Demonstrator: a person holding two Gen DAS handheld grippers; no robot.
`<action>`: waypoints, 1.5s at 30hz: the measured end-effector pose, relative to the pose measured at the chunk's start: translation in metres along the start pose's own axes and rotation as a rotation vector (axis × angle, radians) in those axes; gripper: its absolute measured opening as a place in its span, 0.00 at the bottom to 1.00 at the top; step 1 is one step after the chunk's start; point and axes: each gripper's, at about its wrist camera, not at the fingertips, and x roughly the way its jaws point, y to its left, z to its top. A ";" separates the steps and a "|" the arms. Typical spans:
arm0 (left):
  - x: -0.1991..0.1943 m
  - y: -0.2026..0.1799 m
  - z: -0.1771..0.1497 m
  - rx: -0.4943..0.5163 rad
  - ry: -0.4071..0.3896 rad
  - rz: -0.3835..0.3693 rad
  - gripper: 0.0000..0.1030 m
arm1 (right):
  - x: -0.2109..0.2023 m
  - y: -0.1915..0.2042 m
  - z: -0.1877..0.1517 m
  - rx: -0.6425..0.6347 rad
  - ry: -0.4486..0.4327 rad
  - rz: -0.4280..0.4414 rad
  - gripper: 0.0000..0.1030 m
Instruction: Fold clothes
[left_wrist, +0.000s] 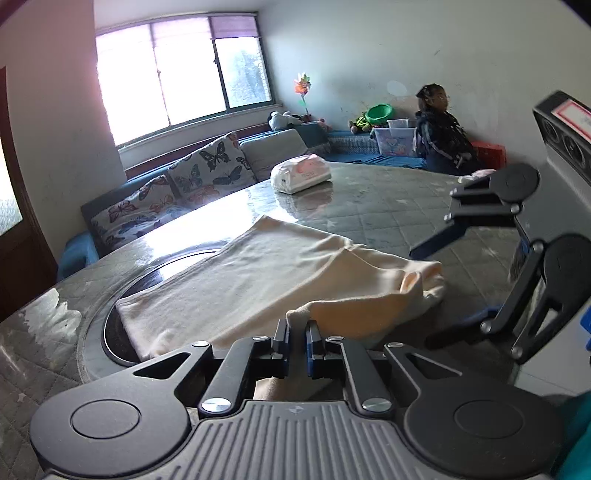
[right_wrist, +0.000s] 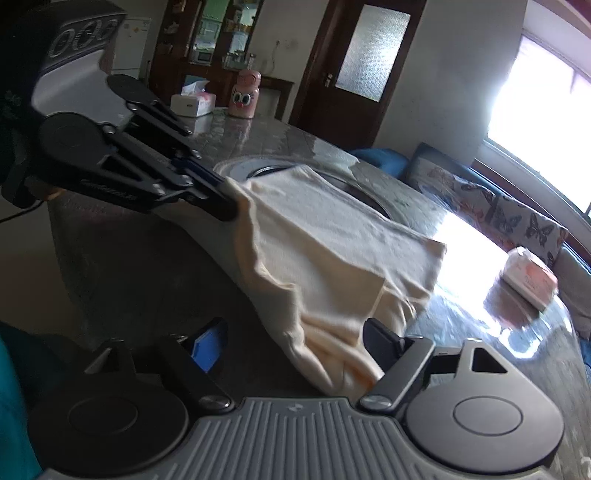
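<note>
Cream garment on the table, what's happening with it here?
A person with a gripper in each hand is folding the cream garment on the grey table. The left gripper has its jaws shut on one corner. The right gripper has open jaws around the bunched end and does not grip it yet.

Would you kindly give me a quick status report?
Left gripper shut on cloth. Right gripper open, cloth between fingers. Nothing in the way.
</note>
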 end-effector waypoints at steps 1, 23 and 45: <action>0.003 0.003 0.001 -0.012 0.006 -0.006 0.09 | 0.005 -0.001 0.002 0.004 -0.003 0.007 0.64; -0.023 0.003 -0.044 0.062 0.083 0.028 0.09 | 0.014 -0.014 0.012 0.124 -0.014 0.087 0.08; -0.111 -0.004 -0.016 -0.003 0.032 -0.123 0.05 | -0.080 -0.019 0.044 0.109 0.000 0.247 0.07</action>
